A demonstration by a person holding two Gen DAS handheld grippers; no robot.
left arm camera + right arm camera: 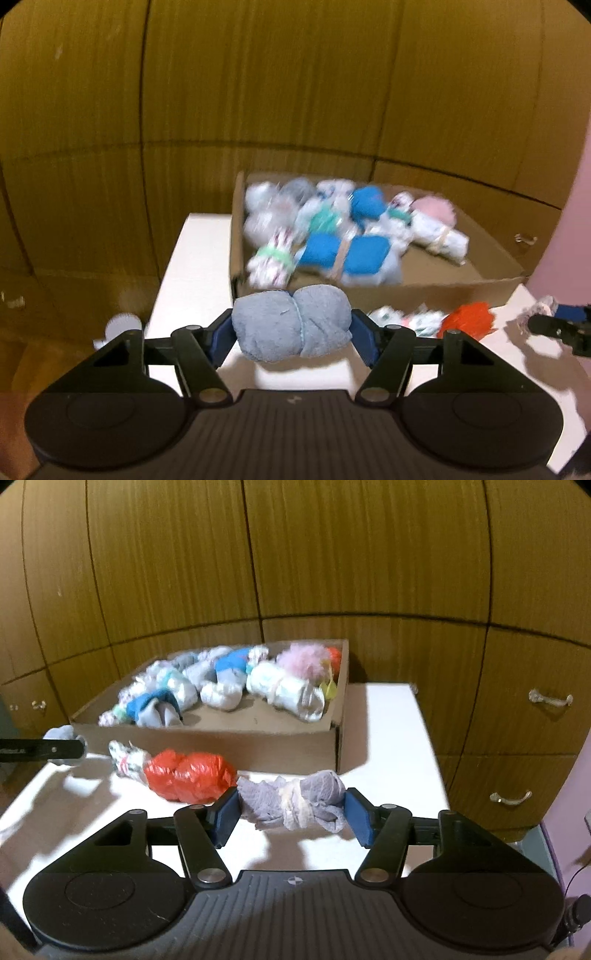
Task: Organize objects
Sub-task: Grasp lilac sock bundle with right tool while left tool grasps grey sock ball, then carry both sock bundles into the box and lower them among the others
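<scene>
Black gripper [291, 332] frames, blue fingers [221, 334], silver screws.

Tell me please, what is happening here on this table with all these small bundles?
A person is sorting bundled cloths into a shallow cardboard box on a white table. The left gripper is shut on a grey-blue terry cloth bundle. The right gripper is shut on a grey-lilac gauze bundle tied with pale elastic. The box already holds many bundles. A red crinkly bundle and a small white patterned bundle lie on the table before it.
</scene>
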